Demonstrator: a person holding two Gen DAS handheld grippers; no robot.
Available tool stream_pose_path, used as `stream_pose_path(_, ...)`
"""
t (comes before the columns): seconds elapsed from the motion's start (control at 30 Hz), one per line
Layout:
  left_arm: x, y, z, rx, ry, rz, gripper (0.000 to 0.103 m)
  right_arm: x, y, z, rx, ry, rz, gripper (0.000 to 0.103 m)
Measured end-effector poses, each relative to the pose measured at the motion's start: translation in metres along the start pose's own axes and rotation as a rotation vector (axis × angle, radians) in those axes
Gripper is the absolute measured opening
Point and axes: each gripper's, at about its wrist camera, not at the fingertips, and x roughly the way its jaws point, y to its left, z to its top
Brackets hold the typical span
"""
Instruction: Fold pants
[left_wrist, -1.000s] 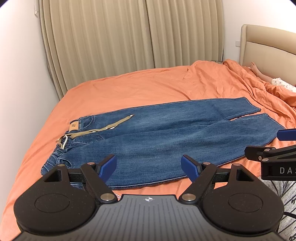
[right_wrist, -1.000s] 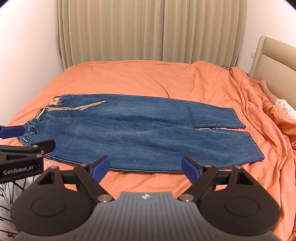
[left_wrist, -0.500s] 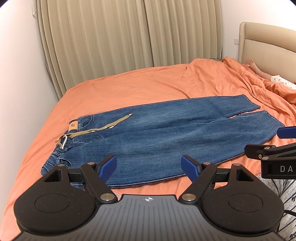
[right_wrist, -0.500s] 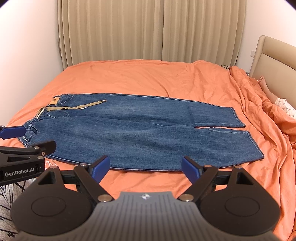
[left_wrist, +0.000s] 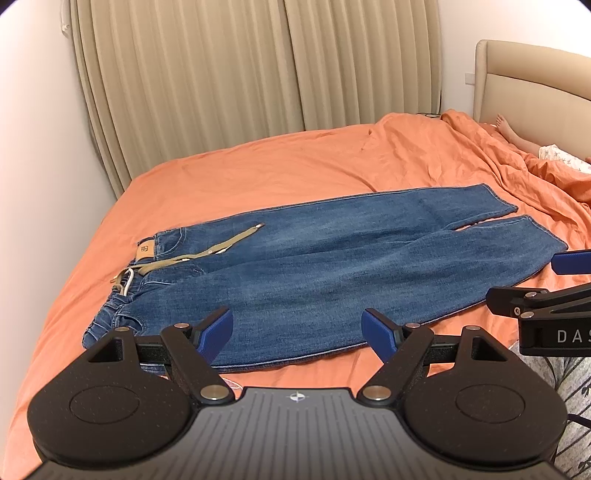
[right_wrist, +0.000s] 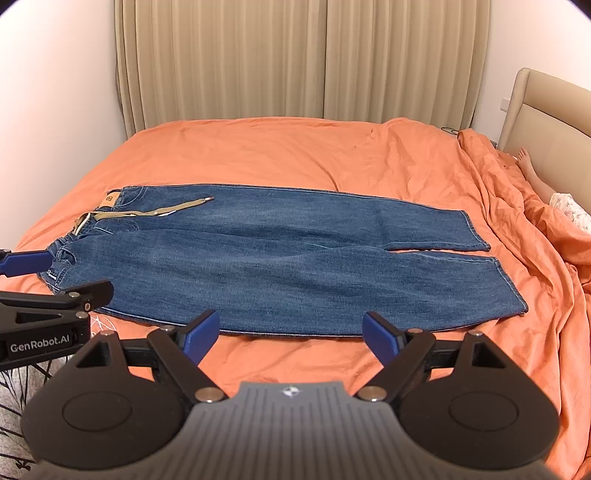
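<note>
Two grippers, left gripper (left_wrist: 297, 330) and right gripper (right_wrist: 291, 332), hover with fingers spread wide, holding nothing. Blue denim pants (right_wrist: 280, 254) lie flat on the orange bed (right_wrist: 258, 155) ahead, long axis crosswise: waistband nearer left, hems nearer right.

A bed (right_wrist: 280, 155) covered in an orange sheet fills the middle of both views. Closed beige pleated curtains (right_wrist: 295, 59) span the top of the frame. A plain white wall (left_wrist: 40, 147) stands at the left, and a padded beige headboard (right_wrist: 550, 110) at the right edge, with bunched orange bedding (right_wrist: 524, 206) below it.
</note>
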Motion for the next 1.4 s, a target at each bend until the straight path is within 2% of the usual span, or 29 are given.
stream_pose_path(0.3,0.0,-0.001,-0.001,0.016,0.007,0.005,0.092,-0.006,0.0,-0.004,-0.009,-0.006,0.006,0.081)
stream_pose_path(0.47,0.006,0.007,-0.006,0.106,0.008,0.048,0.092,-0.005,-0.009,-0.005,-0.014,-0.028,0.02,0.081)
stream_pose_path(0.6,0.019,0.023,-0.006,0.174,0.021,0.074,0.092,0.005,-0.026,-0.006,-0.017,-0.046,0.07,0.081)
stream_pose_path(0.7,0.03,0.039,-0.005,0.245,0.039,0.029,0.091,0.015,-0.041,-0.006,-0.049,-0.074,0.095,0.081)
stream_pose_path(0.8,0.046,0.063,0.0,0.311,0.065,-0.009,0.09,0.03,-0.06,0.0,-0.091,-0.057,0.091,0.081)
stream_pose_path(0.93,0.078,0.101,0.011,0.393,0.14,-0.106,0.083,0.056,-0.088,0.018,-0.116,0.03,0.056,0.081)
stream_pose_path(1.03,0.102,0.125,0.015,0.473,0.195,-0.138,0.081,0.075,-0.106,0.031,-0.128,0.095,-0.011,0.079)
stream_pose_path(1.13,0.126,0.139,0.008,0.578,0.269,-0.178,0.08,0.093,-0.124,0.041,-0.142,0.122,-0.043,0.071)
stream_pose_path(1.2,0.139,0.138,-0.004,0.664,0.318,-0.214,0.079,0.106,-0.136,0.045,-0.156,0.14,-0.063,0.056)
stream_pose_path(1.23,0.144,0.136,-0.012,0.704,0.349,-0.24,0.079,0.112,-0.142,0.046,-0.167,0.152,-0.073,0.053)
stream_pose_path(1.33,0.161,0.133,-0.032,0.775,0.425,-0.306,0.079,0.134,-0.16,0.048,-0.175,0.202,-0.098,0.047)
stream_pose_path(1.4,0.175,0.129,-0.043,0.8,0.467,-0.315,0.079,0.147,-0.175,0.048,-0.164,0.234,-0.093,0.046)
